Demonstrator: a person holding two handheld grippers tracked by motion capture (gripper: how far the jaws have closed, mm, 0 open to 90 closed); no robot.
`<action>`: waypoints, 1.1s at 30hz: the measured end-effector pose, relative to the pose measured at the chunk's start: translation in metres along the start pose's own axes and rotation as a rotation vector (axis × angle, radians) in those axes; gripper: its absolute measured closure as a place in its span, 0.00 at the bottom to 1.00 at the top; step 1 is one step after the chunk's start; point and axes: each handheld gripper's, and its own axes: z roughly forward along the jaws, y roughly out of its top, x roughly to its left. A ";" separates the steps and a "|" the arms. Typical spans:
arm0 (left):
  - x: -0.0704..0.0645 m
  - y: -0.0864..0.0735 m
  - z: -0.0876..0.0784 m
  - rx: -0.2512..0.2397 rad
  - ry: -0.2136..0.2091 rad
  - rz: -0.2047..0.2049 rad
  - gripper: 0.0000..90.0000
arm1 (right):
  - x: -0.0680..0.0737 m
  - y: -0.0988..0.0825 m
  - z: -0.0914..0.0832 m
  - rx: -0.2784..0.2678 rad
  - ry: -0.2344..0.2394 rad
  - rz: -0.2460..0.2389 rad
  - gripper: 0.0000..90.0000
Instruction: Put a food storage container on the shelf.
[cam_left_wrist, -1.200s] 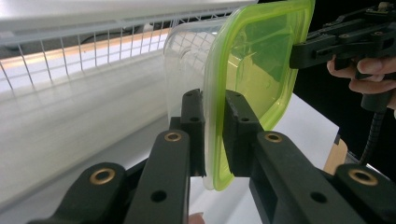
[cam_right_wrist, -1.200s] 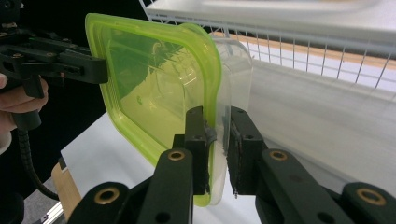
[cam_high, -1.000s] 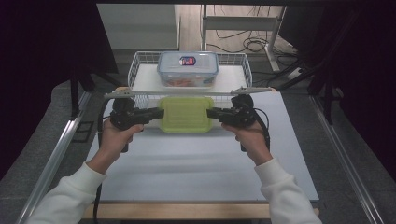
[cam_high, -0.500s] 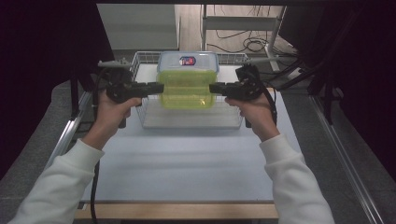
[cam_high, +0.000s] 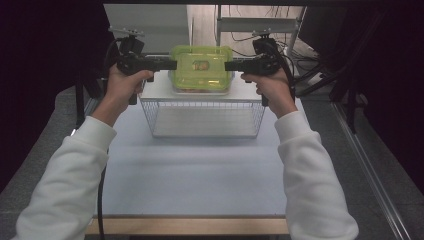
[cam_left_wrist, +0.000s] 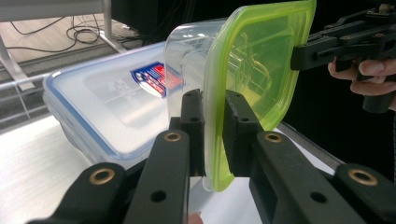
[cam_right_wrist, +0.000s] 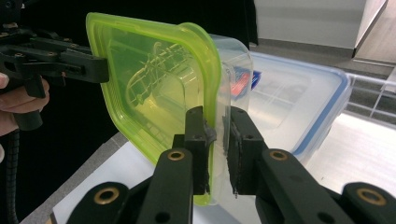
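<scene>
A clear container with a green lid (cam_high: 201, 67) hangs level above a blue-lidded clear box (cam_high: 200, 91) that sits in a wire basket (cam_high: 202, 117). My left gripper (cam_high: 172, 64) is shut on the green lid's left rim, my right gripper (cam_high: 227, 65) on its right rim. In the left gripper view the left gripper (cam_left_wrist: 214, 98) pinches the green-lidded container (cam_left_wrist: 261, 65), with the blue-lidded box (cam_left_wrist: 107, 102) behind and the right gripper (cam_left_wrist: 303, 51) at the far rim. In the right gripper view the right gripper (cam_right_wrist: 218, 116) clamps the green-lidded container (cam_right_wrist: 154, 79) beside the blue-lidded box (cam_right_wrist: 289, 93).
The basket stands at the far end of a white table (cam_high: 195, 175) with a wooden front edge (cam_high: 190, 226). Metal rails (cam_high: 370, 170) run along the sides. Cables (cam_high: 240, 37) and dark equipment lie beyond the table.
Both hands have lifted the green-lidded container from in front of the basket, up and away, to above the blue-lidded box. The grips have stayed the same.
</scene>
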 end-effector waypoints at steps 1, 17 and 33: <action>0.003 0.002 0.001 -0.001 0.000 -0.003 0.89 | -0.002 0.002 0.001 0.001 0.001 0.003 0.88; 0.034 0.023 0.019 0.020 -0.009 -0.099 0.83 | -0.032 0.023 0.027 0.020 0.044 0.078 0.87; 0.056 0.023 0.050 0.017 0.074 -0.182 0.66 | -0.055 0.023 0.053 -0.016 -0.037 0.197 0.72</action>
